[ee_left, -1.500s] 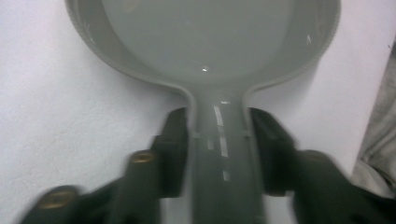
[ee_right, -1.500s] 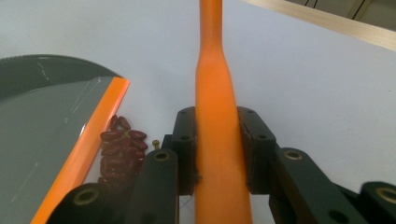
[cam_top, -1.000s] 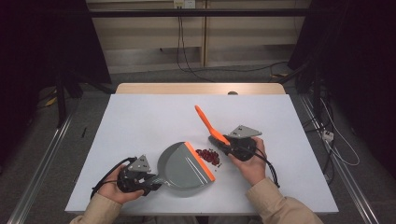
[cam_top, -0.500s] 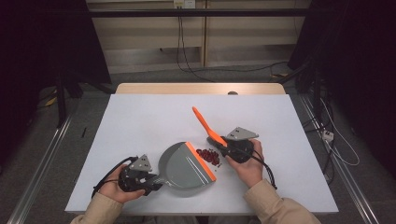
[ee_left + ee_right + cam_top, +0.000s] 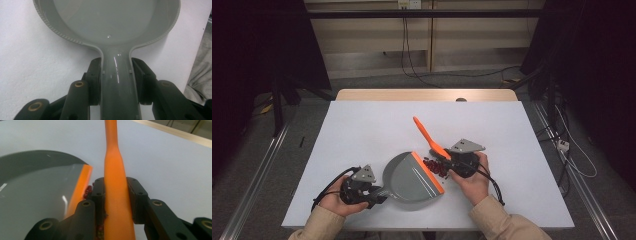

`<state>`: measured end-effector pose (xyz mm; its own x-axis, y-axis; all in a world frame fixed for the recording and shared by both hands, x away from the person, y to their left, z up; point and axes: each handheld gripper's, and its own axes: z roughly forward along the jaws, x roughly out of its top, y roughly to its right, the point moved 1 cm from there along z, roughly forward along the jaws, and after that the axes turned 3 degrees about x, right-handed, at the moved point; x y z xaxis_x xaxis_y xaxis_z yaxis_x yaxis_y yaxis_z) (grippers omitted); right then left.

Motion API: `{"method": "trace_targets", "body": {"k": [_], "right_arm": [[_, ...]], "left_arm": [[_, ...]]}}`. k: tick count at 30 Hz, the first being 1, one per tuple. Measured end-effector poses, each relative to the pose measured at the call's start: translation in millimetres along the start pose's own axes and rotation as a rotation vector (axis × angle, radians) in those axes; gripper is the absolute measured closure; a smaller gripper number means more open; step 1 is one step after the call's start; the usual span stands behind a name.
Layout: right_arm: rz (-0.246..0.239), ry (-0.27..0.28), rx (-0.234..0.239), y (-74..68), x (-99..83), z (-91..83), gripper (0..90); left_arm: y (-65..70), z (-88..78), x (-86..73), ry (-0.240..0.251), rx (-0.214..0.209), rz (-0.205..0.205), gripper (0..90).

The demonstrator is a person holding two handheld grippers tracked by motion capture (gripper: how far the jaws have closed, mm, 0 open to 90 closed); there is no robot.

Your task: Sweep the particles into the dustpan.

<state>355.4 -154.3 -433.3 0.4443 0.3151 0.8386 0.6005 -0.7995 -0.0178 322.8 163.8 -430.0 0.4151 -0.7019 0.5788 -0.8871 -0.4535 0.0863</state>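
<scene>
The grey plastic dustpan lies flat on the white table, its orange lip facing the small red bits piled just beside it. The left gripper is clamped on the dustpan handle, both pads pressed against its narrow neck. The right gripper is clamped on the orange brush handle, which slants up and away across the table; the bristle end is hidden below the jaws.

Handling, as judged: both tools are light, rigid moulded plastic with glossy surfaces, so they may slip or swivel in the pads. Grip each at the handle neck, as now. The red bits are small, loose and likely to scatter or roll; sweep with short, low strokes towards the lip, keeping the lip touching the table
</scene>
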Motion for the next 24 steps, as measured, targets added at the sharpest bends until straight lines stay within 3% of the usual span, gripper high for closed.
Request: {"method": "trace_targets", "body": {"k": [1, 12, 24], "right_arm": [[0.01, 0.005, 0.015, -1.9, 0.0, 0.7, 71.2], [-0.005, 0.006, 0.006, -22.6, 0.4, 4.3, 70.9], [0.05, 0.035, 0.013, -36.4, -0.4, 6.6, 70.7]], "left_arm": [[0.7, 0.7, 0.2, 0.008, -0.001, -0.013, 62.5], [0.7, 4.4, 3.7, -0.003, -0.005, -0.015, 62.5], [0.9, 5.5, 5.2, -0.011, -0.004, -0.023, 62.5]]}}
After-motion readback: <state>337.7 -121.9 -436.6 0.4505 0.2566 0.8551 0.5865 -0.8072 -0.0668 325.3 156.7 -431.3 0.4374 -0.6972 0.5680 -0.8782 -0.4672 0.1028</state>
